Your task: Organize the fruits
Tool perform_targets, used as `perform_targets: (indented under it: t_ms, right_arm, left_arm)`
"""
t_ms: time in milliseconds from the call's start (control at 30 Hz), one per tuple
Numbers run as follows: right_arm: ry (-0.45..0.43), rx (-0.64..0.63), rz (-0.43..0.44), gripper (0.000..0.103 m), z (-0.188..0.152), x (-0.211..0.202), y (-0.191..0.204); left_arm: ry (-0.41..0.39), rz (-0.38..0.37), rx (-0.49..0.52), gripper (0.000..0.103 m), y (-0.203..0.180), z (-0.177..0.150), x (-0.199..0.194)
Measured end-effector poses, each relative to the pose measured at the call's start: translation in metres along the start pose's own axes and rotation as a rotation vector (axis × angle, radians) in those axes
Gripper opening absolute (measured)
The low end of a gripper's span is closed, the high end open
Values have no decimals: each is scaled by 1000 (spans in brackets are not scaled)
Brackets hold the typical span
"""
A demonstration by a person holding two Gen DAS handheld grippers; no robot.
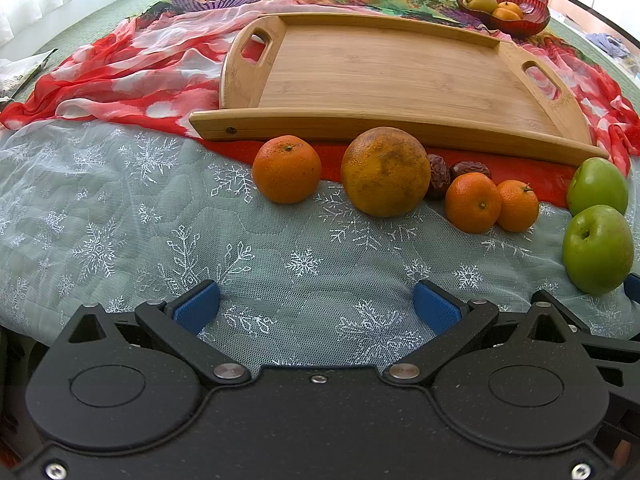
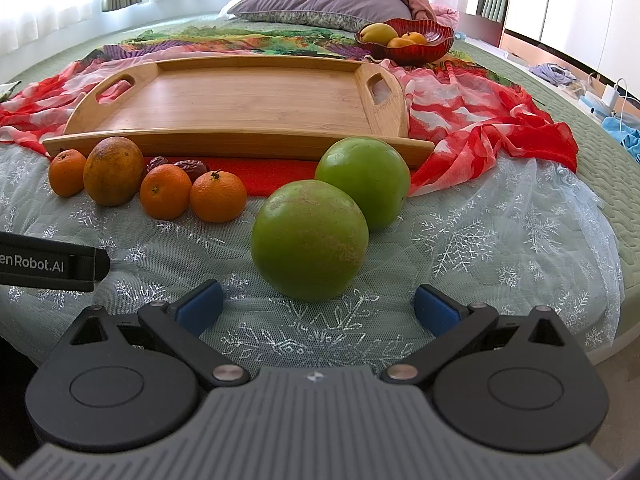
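Observation:
An empty bamboo tray [image 1: 384, 68] [image 2: 240, 100] lies on the bed. In front of it sit a large blemished orange [image 1: 385, 172] [image 2: 113, 171], three mandarins [image 1: 286, 169] [image 1: 473, 202] [image 1: 517, 205], two dark red dates [image 1: 470, 169] [image 2: 192, 167] and two green apples [image 1: 597, 249] [image 2: 310, 240] [image 2: 363, 182]. My left gripper [image 1: 316, 306] is open and empty, a little short of the large orange. My right gripper [image 2: 318, 306] is open and empty, just short of the nearer green apple.
A red bowl [image 1: 532, 20] [image 2: 434, 46] with yellow and orange fruit stands behind the tray at the right. A red-and-white scarf [image 1: 132, 80] lies under and around the tray. A purple pillow [image 2: 324, 0] is at the back. The left gripper's body [image 2: 52, 266] shows at the left.

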State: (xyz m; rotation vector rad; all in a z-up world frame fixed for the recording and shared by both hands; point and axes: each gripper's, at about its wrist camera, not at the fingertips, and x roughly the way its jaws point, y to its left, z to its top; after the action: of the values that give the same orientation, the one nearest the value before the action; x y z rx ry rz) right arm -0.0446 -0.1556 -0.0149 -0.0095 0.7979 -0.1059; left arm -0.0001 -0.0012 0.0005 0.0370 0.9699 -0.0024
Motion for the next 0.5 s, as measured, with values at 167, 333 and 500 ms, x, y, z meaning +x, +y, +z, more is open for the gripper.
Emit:
perform_targets:
  t_ms: [167,333,500]
  right_arm:
    - [-1,0,0,103,0,0,0]
    - [-2,0,0,103,0,0,0]
    - [-3,0,0,103,-1,0,-1]
  left_arm:
    - [0,0,0,103,0,0,0]
    - [0,0,0,103,0,0,0]
    - [0,0,0,103,0,0,0]
